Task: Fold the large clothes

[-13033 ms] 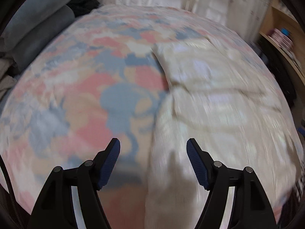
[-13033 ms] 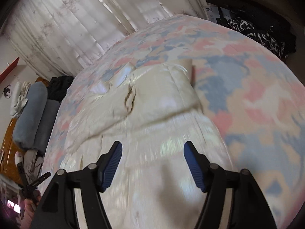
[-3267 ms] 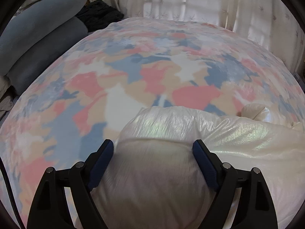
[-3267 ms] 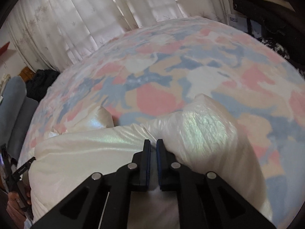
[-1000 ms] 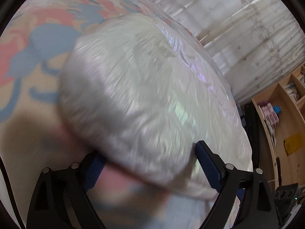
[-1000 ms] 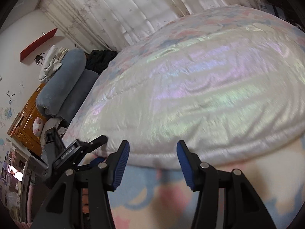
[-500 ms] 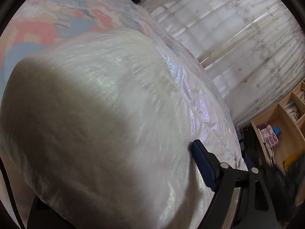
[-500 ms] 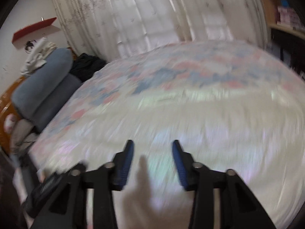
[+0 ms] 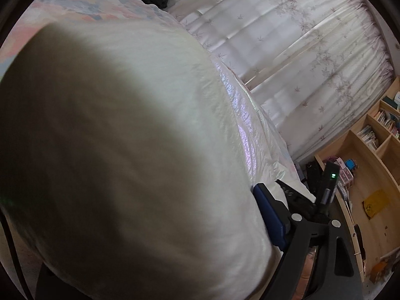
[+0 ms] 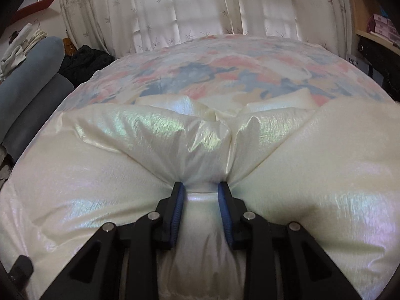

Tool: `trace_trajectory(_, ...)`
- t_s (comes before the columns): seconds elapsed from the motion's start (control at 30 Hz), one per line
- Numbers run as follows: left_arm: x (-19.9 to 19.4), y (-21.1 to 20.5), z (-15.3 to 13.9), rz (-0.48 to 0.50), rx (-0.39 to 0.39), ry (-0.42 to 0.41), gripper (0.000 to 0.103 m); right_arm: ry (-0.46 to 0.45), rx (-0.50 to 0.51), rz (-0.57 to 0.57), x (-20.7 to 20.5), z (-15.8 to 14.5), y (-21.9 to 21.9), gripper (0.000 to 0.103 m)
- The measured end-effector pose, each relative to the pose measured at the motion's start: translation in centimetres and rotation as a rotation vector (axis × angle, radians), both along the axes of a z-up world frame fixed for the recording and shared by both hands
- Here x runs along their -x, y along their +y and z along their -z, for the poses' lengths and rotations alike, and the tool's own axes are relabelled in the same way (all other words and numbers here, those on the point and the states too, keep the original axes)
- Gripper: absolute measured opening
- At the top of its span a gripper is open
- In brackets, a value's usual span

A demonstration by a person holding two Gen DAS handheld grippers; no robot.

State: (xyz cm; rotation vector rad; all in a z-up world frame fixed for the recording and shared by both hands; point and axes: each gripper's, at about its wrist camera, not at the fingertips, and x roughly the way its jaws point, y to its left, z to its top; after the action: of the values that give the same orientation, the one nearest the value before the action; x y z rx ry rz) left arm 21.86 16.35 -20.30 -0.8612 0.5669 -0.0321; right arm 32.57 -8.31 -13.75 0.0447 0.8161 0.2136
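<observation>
1. Pearly cream fabric with a shimmer of green and violet makes up the puffy jacket (image 10: 325, 175), which lies bunched on the bed (image 10: 225, 70) and fills the near half of the right wrist view.
2. In the left wrist view the same jacket (image 9: 125, 150) bulges right against the lens, shaded and blurred, and hides nearly the whole bed.
3. The right tongs (image 10: 202, 188) have just been closing and now pinch a gathered fold of the jacket; creases fan outward from the blue pads (image 10: 178, 207).
4. The left tongs (image 9: 140, 227) stand wide with the jacket's bulk between them. Only one blue pad (image 9: 268, 217) shows, lying against the fabric; the other is hidden, so I cannot tell whether they grip.
5. Under the jacket, the bed wears a cover patterned in pink, blue and cream.
6. Grey-blue bolsters (image 10: 32, 75) and a dark heap of cloth (image 10: 85, 60) lie at the bed's left side.
7. Pale leaf-print curtains (image 10: 200, 7) hang behind the bed.
8. Wooden shelves (image 9: 370, 145) with books stand at the right of the left wrist view.
</observation>
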Motion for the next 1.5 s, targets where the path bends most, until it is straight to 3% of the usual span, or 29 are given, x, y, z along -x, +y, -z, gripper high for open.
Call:
trace_trajectory(0.5, -1.0, -0.5, 0.4, 0.005, -0.019, -0.011, 0.084, -0.035, -0.063, 0.002, -0.5, 1.5, -0.6, 0.029)
trace_trajectory(0.73, -1.6, -0.2, 0.8, 0.011, -0.001, -0.011, 0.062, 0.006, -0.028, -0.001, -1.0, 0.9, -0.2, 0.029)
trace_trajectory(0.87, -1.7, 0.1, 1.3, 0.009, 0.024, -0.005, 0.055, 0.117, 0.065, -0.027, -1.5, -1.3, 0.8, 0.028)
trace_trajectory(1.07, -2.4, -0.1, 1.6, 0.008, 0.026, 0.000, 0.053, 0.141, -0.035, -0.085, 3.3, -5.1, -1.2, 0.028)
trace_trajectory(1.2, -2.3, -0.4, 1.6, 0.009, 0.031, -0.001, 0.054, 0.127, 0.001, -0.126, 5.8, -3.9, -1.6, 0.029)
trace_trajectory(1.33, -1.1, -0.2, 1.5, 0.012, 0.033, -0.002, 0.054, 0.132, -0.066, -0.100, 5.0, -1.7, -2.3, 0.029)
trace_trajectory(1.5, -1.2, -0.2, 1.6, 0.012, 0.038, -0.003, 0.057, 0.047, -0.044, -0.112, 4.9, -0.1, -1.7, 0.029)
